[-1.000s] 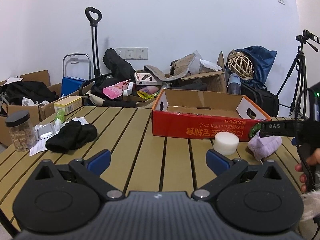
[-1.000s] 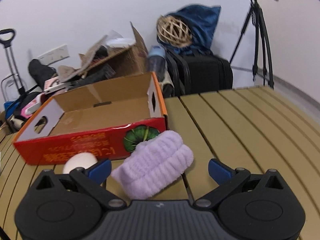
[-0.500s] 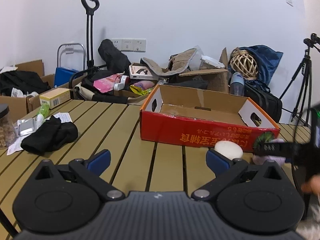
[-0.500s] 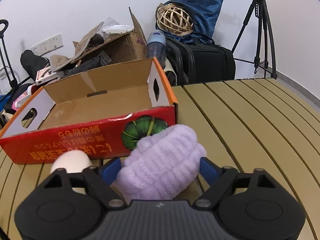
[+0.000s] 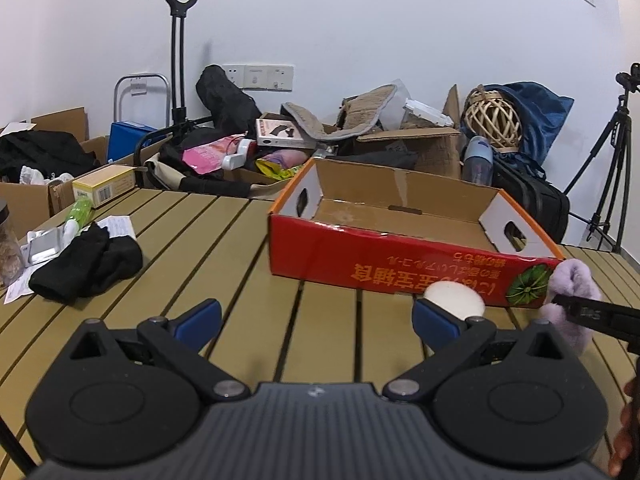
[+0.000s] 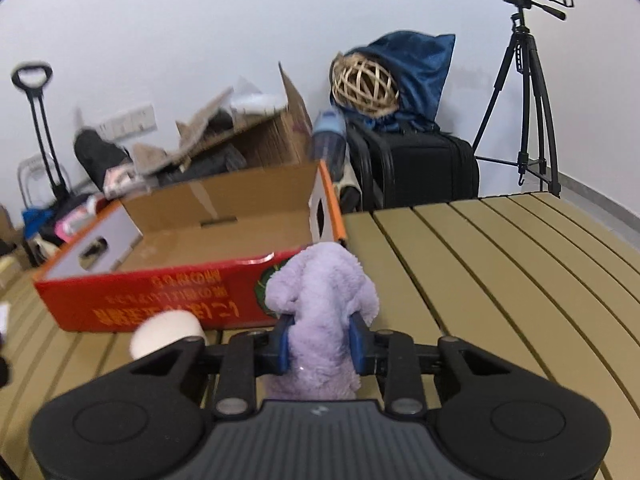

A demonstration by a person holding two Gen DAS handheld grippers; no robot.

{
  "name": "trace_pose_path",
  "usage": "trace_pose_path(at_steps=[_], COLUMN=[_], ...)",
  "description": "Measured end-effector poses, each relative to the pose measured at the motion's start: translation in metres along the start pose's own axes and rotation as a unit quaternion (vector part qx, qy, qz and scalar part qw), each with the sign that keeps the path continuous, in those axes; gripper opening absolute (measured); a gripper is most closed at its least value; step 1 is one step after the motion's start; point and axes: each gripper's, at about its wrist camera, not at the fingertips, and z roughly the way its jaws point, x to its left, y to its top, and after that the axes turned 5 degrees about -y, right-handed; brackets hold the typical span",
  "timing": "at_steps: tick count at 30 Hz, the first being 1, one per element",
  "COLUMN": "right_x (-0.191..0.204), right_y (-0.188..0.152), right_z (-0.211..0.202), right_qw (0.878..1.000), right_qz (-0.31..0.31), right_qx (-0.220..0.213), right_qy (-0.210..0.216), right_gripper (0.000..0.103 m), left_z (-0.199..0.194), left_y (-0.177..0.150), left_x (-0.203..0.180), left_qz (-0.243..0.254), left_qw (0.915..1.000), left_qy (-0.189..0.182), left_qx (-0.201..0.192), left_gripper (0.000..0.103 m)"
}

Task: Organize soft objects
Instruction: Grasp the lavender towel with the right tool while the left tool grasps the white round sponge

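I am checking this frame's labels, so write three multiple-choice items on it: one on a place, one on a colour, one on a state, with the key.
1. Where does the white round sponge lie?
A. inside the box
B. on the table in front of the red box
C. on the black cloth

2. What colour is the fluffy cloth in the right gripper?
A. pale purple
B. green
C. orange

3. How does the left gripper stand?
A. shut on the sponge
B. shut on the black cloth
C. open, holding nothing

Key: B, it rests on the slats against the box's red front; A, the pile is lilac; C, its blue pads stand wide apart over bare table.
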Motion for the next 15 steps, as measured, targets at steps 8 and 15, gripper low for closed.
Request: trace_pose_path(at_steps=[8, 15], right_x=[-0.039, -0.084], right_y=[0.006, 0.013], right_z=[-0.037, -0.042], right_qw=[0.999, 0.998], right_qz=[-0.011, 0.004], right_qx=[-0.04, -0.053], right_qy=[0.019, 0.023], right_gripper=[0.027, 0.027], left_z=[0.012, 0.045], left_y=[0.002, 0.003], left_x=[-0.039, -0.077], left_qz=[0.023, 0.027], left_qw=[0.9993, 0.9981], left_qy=[-0.023, -0.03], left_qx=[0.019, 0.046], left_gripper=[0.103, 0.103])
